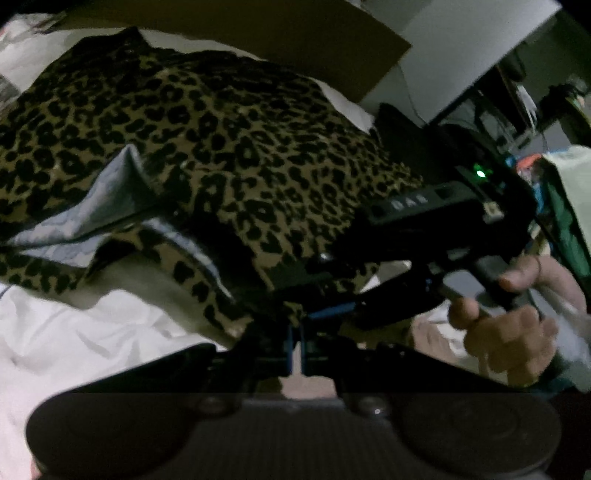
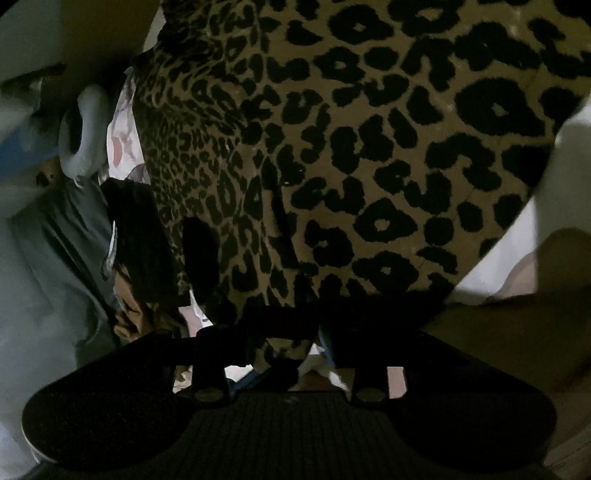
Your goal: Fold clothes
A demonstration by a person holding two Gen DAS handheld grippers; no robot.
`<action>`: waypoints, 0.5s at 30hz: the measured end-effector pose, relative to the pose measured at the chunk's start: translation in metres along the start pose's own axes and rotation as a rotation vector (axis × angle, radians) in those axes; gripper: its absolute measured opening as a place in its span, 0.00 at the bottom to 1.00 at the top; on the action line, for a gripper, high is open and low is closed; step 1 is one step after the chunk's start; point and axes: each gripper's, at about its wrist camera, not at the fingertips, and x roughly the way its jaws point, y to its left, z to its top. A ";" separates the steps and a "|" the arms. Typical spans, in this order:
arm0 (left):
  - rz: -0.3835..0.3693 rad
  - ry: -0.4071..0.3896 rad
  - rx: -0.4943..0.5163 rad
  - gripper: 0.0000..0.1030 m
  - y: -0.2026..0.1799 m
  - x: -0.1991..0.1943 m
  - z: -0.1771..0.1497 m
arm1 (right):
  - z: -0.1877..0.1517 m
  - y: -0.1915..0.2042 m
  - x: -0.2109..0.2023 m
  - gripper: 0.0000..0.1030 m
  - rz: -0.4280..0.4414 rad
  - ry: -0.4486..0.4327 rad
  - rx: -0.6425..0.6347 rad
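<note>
A leopard-print garment (image 1: pixel 229 147) lies bunched on the bed, with a pale blue-grey inner side (image 1: pixel 110 206) turned out at the left. My left gripper (image 1: pixel 295 325) is shut on the garment's near edge, blue pads close together. My right gripper (image 1: pixel 317 269), a black body with a green light, reaches into the garment's right edge and is held by a hand (image 1: pixel 509 325). In the right wrist view the leopard garment (image 2: pixel 369 166) fills the frame. A fold of it hangs between the right gripper (image 2: pixel 284 325) fingers. Their tips are lost in shadow, so grip is unclear.
A white bedsheet (image 1: pixel 74 332) covers the bed under and in front of the garment. A brown board (image 1: pixel 258 29) stands behind. Cluttered furniture and coloured items (image 1: pixel 554 192) crowd the right. A grey cloth (image 2: pixel 62 240) and a patterned white-pink cloth (image 2: pixel 122 136) lie left of the garment.
</note>
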 end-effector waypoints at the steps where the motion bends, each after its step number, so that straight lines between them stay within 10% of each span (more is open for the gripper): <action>1: 0.000 0.001 0.007 0.03 -0.002 0.000 0.000 | -0.001 0.000 0.001 0.38 0.004 0.001 0.002; 8: 0.002 0.012 0.041 0.03 -0.011 0.001 0.001 | 0.002 0.001 -0.001 0.04 0.002 0.006 -0.028; 15: 0.027 0.052 0.042 0.09 -0.007 -0.003 0.000 | 0.001 0.013 -0.004 0.02 -0.086 0.004 -0.141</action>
